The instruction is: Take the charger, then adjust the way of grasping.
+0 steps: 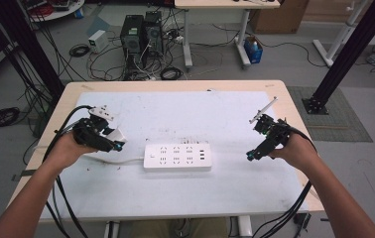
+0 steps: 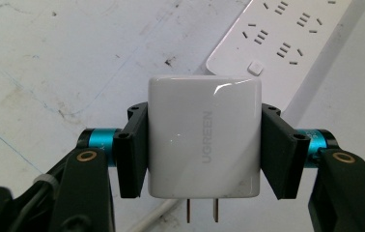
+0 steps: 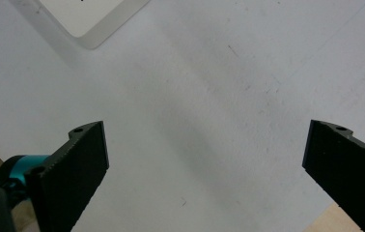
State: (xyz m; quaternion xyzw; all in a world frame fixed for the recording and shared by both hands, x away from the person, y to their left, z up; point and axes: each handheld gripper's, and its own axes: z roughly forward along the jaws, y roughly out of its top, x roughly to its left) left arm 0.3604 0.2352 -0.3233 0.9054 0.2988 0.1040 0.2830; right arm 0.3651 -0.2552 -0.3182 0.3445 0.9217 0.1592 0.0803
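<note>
Charger (image 2: 203,137), glossy white and square-cornered with grey UGREEN lettering and two flat prongs, sits clamped in the left gripper (image 2: 203,145); the right gripper (image 3: 204,164) gapes empty.

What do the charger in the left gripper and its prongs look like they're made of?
The charger, clamped in the left gripper, looks like glossy white moulded plastic: sharp highlights and rounded edges. Its two prongs look like metal, flat and coppery brown, probably brass, though the look leaves the alloy open.
</note>
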